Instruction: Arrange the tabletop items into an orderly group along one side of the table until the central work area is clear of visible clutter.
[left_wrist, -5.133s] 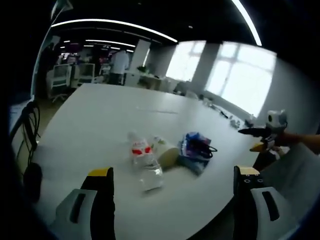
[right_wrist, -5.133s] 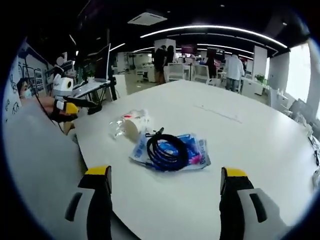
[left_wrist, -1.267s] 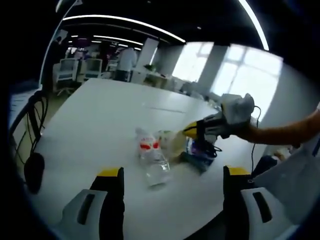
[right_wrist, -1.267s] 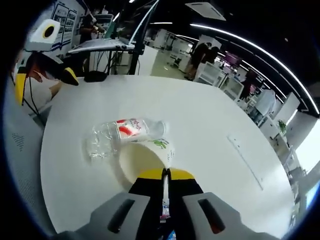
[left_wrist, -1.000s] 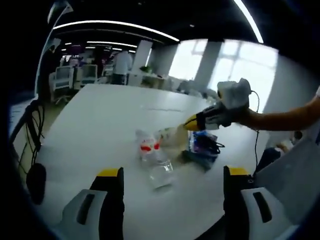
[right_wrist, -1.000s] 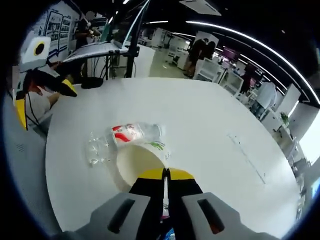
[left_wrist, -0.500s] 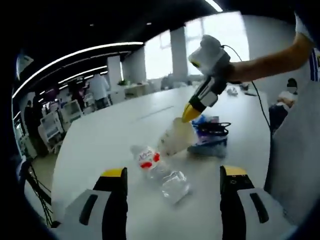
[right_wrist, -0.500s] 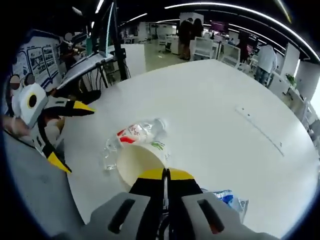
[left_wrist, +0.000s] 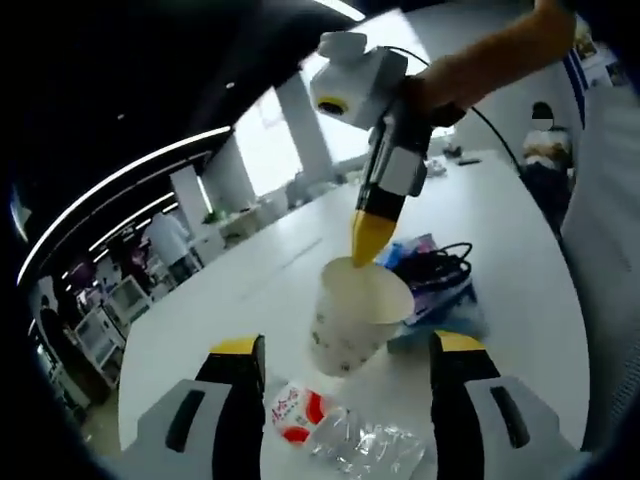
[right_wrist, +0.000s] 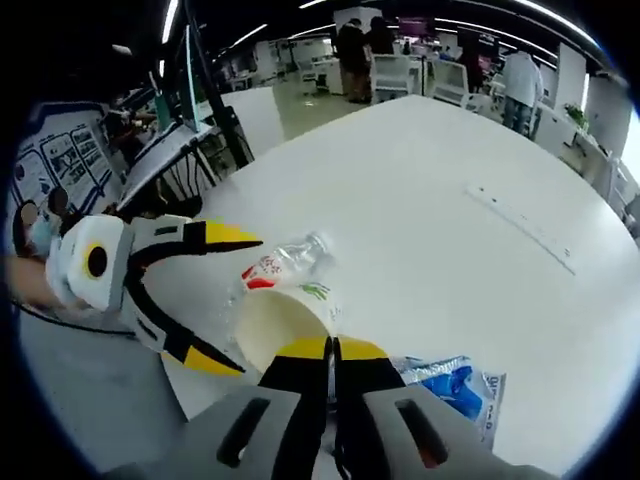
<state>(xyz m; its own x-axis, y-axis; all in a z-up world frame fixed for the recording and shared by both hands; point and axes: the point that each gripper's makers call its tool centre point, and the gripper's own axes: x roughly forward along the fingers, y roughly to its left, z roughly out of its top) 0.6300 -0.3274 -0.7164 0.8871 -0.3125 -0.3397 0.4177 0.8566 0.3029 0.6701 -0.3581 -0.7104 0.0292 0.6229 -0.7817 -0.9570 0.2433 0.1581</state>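
I have lifted the paper cup (left_wrist: 352, 315) off the bench (right_wrist: 440, 250); my right gripper (left_wrist: 375, 225) is clamped on its rim, mid-frame. Left gripper (right_wrist: 205, 295) jaws apart. The crushed bottle (right_wrist: 280, 265) remains.

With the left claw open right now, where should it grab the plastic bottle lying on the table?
Grip the plastic bottle across its crumpled clear body, just past the red label, coming from above. It lies on its side on the table, so jaws straddling its width fit best. The left claw is already open above it.
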